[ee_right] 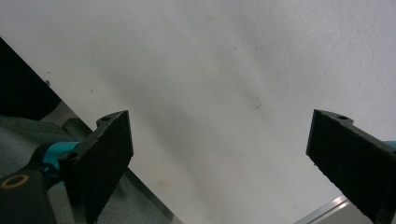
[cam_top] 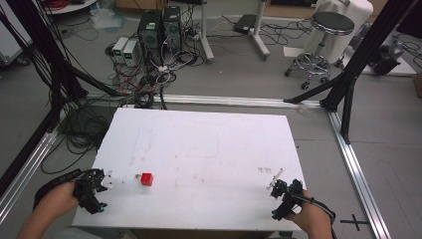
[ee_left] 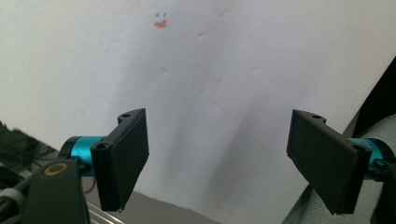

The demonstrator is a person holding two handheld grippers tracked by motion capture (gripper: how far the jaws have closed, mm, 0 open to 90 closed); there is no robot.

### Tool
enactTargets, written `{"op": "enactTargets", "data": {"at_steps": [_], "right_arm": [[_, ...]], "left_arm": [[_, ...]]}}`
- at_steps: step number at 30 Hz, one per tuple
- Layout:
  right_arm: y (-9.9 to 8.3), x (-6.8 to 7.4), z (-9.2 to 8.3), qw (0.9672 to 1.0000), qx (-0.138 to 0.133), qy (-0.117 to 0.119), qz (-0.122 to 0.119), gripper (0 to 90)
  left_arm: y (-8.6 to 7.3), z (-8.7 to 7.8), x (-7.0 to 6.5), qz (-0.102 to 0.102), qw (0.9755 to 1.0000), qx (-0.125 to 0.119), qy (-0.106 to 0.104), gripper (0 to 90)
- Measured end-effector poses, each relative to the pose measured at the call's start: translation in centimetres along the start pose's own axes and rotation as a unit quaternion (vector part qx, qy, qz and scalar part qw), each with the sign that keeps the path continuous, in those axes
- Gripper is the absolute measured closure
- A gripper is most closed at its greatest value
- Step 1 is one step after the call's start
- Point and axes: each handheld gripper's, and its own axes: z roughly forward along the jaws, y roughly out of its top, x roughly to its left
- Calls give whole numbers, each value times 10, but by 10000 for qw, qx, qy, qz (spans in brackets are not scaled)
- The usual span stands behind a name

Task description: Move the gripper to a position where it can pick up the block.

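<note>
Red and small, a cube [cam_top: 146, 179] sits on the white table [cam_top: 209, 144], toward the near-left part of the top, standing alone with bare surface all around it. Just left of the cube lies a tiny pale speck; what it is cannot be told.

Left of the cube, near the table's front-left corner, the left gripper [cam_top: 104, 181] is held in the person's left hand [cam_top: 55, 201], its tips pointing toward the cube but apart from it. In the left gripper view its two black jaws stand wide apart with nothing between them, over white tabletop that bears a small orange and blue mark [ee_left: 160, 21] farther off; the table edge shows below the jaws.

Well to the right of the cube, near the front-right corner, the right gripper [cam_top: 275, 180] is held in the person's right hand [cam_top: 311, 219], with a black cable [cam_top: 323, 208] looping over the wrist. In the right gripper view its jaws also gape wide and hold nothing, above plain white surface with faint scuffs, the table's edge cutting across the lower corners.

Beyond the far edge of the table from the cube, the grey floor carries a tangle of cables [cam_top: 149, 79], two dark computer towers [cam_top: 160, 27] and a black round stool [cam_top: 326, 35] on casters. Black frame legs [cam_top: 356, 59] slant down at the right, and aluminium rails [cam_top: 356, 164] run along the floor around the table.
</note>
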Motion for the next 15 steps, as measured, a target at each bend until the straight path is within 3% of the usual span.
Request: {"op": "enactTargets", "data": {"at_steps": [5,10,15], "right_arm": [[2,1,1,10000,12,29,-19,65],[2,1,1,10000,-25,57,-20,65],[1,1,1,10000,-37,64,-20,65]], "left_arm": [[10,-1,7,361,9993,64,-14,213],[20,-5,16,647,9977,82,-157,213],[30,-6,26,831,9963,49,-201,213]]}}
